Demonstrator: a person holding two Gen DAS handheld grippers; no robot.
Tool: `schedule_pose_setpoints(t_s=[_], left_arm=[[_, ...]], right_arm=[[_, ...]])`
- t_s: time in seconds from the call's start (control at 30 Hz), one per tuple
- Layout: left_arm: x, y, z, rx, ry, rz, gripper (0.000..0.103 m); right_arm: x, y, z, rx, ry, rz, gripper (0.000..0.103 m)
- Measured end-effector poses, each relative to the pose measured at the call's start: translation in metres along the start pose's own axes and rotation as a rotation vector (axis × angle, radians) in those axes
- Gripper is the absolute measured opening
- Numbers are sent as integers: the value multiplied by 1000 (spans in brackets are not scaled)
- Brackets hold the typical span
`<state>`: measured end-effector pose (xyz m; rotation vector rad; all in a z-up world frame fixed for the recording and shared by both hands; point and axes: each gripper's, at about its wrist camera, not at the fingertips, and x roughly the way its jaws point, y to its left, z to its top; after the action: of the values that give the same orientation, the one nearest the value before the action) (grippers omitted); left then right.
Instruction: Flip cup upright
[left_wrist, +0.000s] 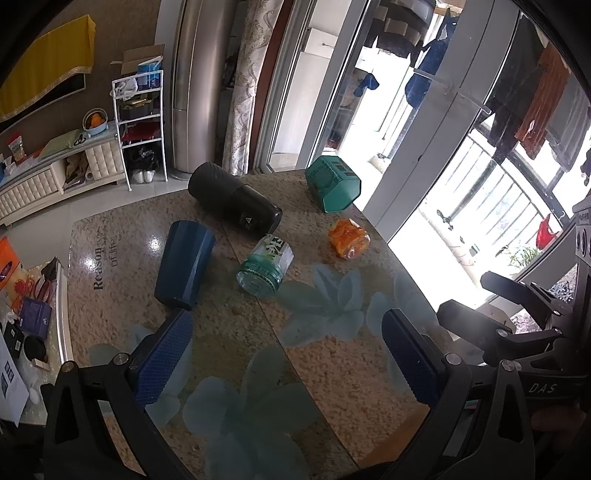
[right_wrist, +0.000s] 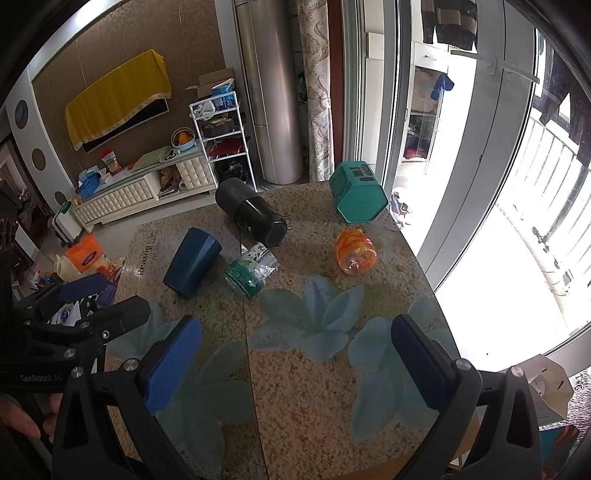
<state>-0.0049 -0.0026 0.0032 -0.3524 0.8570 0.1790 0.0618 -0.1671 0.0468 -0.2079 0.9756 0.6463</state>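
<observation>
Five containers lie tipped over on the speckled, flower-printed counter (right_wrist: 314, 387); one dark blue faceted cup (left_wrist: 184, 260) lies on its side at the left of the group, its wider mouth toward the far side and its narrower base toward the near edge; one black flask (left_wrist: 234, 203) lies just behind it, marked with a small white triangle emblem on its smooth half, the other half ribbed; one clear bottle with a green cap (left_wrist: 265, 265) lies in the middle, its label bearing white characters too warped to read; one orange jar (left_wrist: 349, 239) lies to the right, apart from the rest; one teal hexagonal box (left_wrist: 332, 183) lies at the far right corner, with dark printing on its side that cannot be made out; the counter itself carries the printed word "Reason" and, beside it, "of life" near its left edge; the left tool (left_wrist: 286, 354) hovers over the near part of the counter with its two blue pads spread wide, holding nothing, its left pad just short of the cup's base; the right tool (right_wrist: 295, 363) likewise hangs with pads wide apart and empty, and its frame reads "DAS" in the left view; the left tool's frame reads "GenRobot.AI" in the right view.
</observation>
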Motion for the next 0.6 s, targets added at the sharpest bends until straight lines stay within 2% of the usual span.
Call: schedule_pose_setpoints(t_s=[0.6], left_arm=[[11,14,1,-13,41,16,103]], right_arm=[[15,2,-8,3,58,40,103]])
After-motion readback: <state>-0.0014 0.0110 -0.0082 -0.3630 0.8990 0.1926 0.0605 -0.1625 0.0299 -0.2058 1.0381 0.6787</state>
